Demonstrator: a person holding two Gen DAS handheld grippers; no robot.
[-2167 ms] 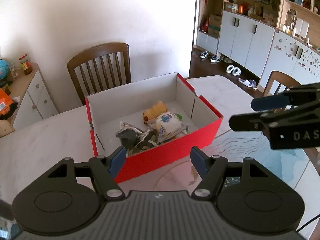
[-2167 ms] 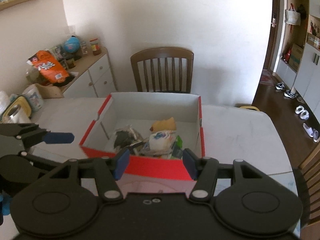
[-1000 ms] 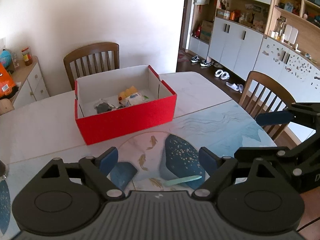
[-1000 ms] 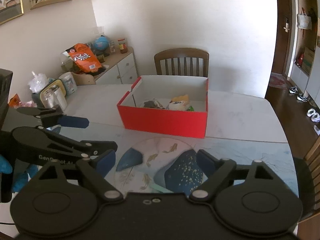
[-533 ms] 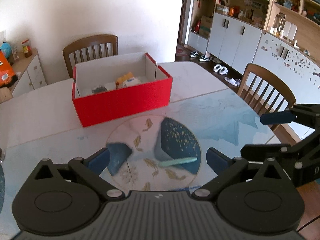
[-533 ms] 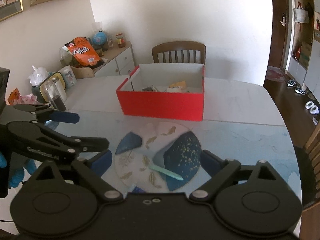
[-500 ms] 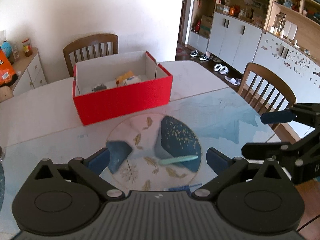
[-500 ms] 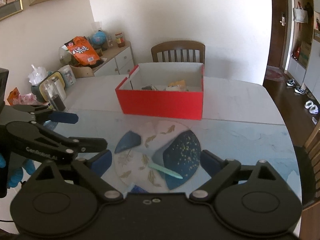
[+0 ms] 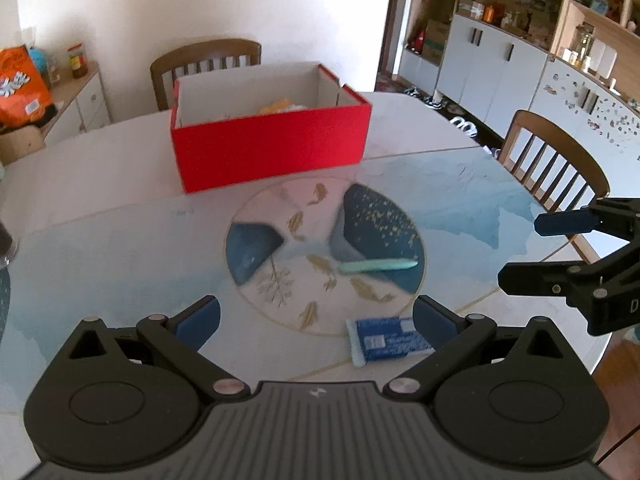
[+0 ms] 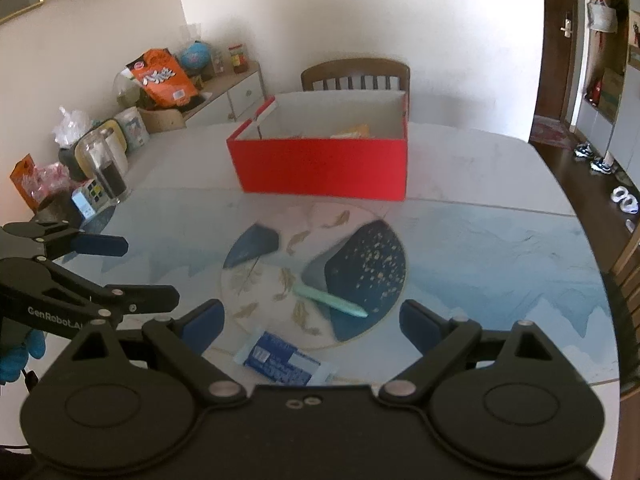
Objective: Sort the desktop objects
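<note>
Two loose things lie on the table (image 9: 120, 248) short of the red box (image 9: 272, 152): a mint pen (image 9: 378, 266) and a blue packet (image 10: 286, 362). Both the left gripper (image 9: 316, 318) and the right gripper (image 10: 310, 320) are spread wide and empty. The packet lies just under both, its long axis across the left gripper's fingers; the pen lies further ahead, nearly crosswise too.

Two black plastic grippers are seen, each built of flat linkage arms joined by silver pivot pins above round housings and a ribbed body. Blue pads are fitted to the left gripper (image 9: 316, 320) and the right gripper (image 10: 310, 320). White lettering is printed on the side. A blue glove (image 10: 16, 354) is worn beside that lettering.
</note>
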